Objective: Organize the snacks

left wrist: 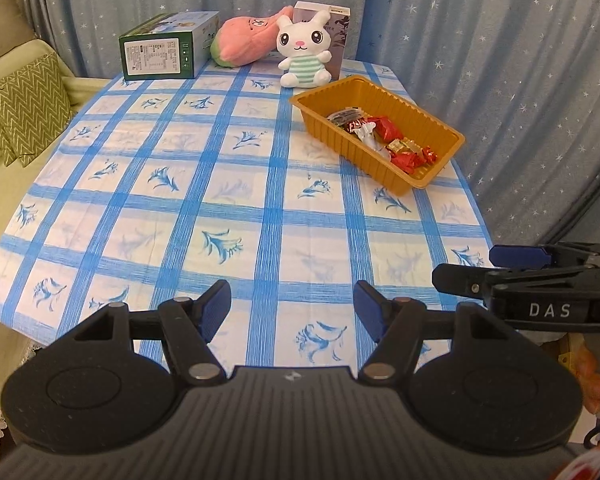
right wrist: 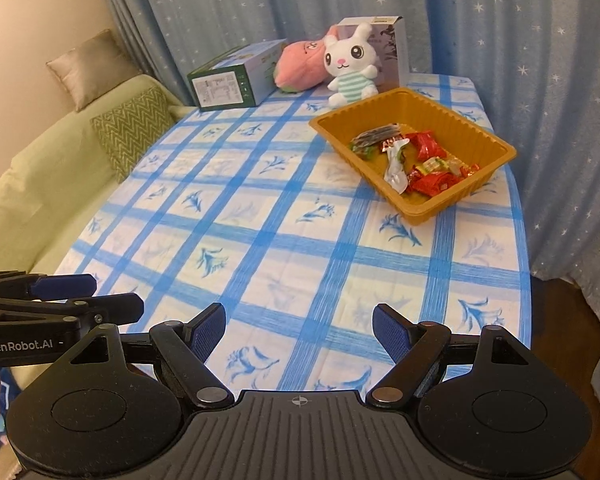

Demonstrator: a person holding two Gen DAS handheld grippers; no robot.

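Observation:
An orange plastic tray (left wrist: 432,118) (right wrist: 470,120) sits at the far right of the blue-checked table. Several wrapped snacks (left wrist: 386,136) (right wrist: 420,160) lie in it, red, dark and silver ones. My left gripper (left wrist: 292,304) is open and empty, over the near table edge. My right gripper (right wrist: 299,322) is open and empty, also over the near edge. The right gripper shows at the right of the left wrist view (left wrist: 496,270), the left one at the left of the right wrist view (right wrist: 88,294). Both are far from the tray.
A green box (left wrist: 164,48) (right wrist: 236,76), a pink plush (left wrist: 246,42) (right wrist: 302,66), a white rabbit plush (left wrist: 304,50) (right wrist: 350,66) and a purple box (left wrist: 338,40) (right wrist: 392,50) stand along the far edge. A sofa with cushions (left wrist: 24,112) (right wrist: 128,128) is at the left. Curtains hang behind.

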